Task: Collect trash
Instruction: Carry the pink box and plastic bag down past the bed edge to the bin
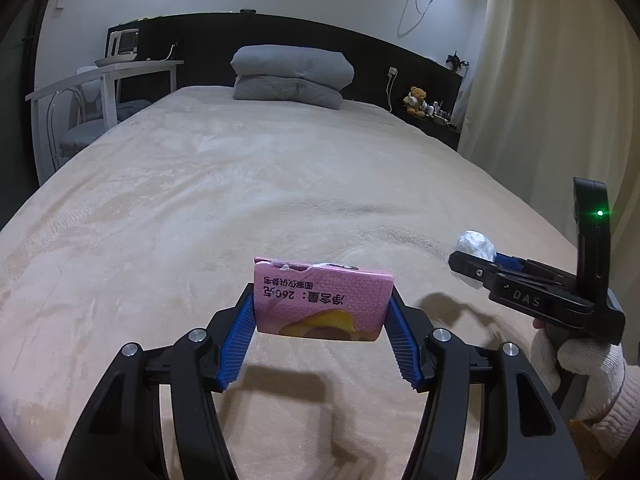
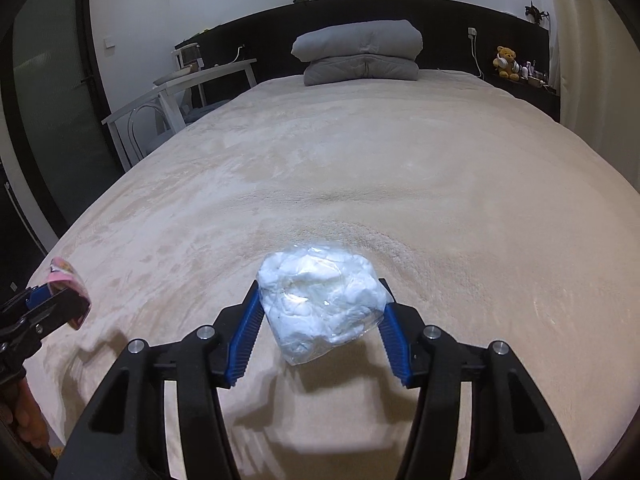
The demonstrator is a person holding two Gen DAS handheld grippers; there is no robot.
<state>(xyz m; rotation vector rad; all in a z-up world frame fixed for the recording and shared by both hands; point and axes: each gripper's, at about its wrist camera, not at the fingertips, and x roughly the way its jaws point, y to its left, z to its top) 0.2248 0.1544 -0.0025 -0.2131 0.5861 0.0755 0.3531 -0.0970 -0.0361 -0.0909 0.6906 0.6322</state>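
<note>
Gripping one piece of trash apiece, both tongs hang above the bed [image 1: 200,184], each load lifted clear of the beige blanket, as the shadows beneath them show. The left gripper [image 1: 322,312] is clenched on a pink carton [image 1: 324,300], its blue pads pressed against the two short sides, the torn top edge pointing away from the tool. The right gripper [image 2: 320,308] is clamped on a crumpled white wad in clear plastic [image 2: 320,304], which bulges out ahead of and below its fingertips. In the left wrist view the right gripper [image 1: 468,262] sits off to the right of the carton, held by a hand [image 1: 580,372] in a white knit glove, with the wad [image 1: 476,244] at its tip; in the right wrist view the left gripper [image 2: 60,300] shows at the far left with the carton [image 2: 68,280] in it.

As for progress, the pick-up appears done: the blanket ahead of both tools shows no further litter, only a folded grey duvet [image 1: 292,76] at the far end. What seems left is the drop-off, and no bin or bag is visible in either view, so I cannot tell where the two pieces should go.
</note>
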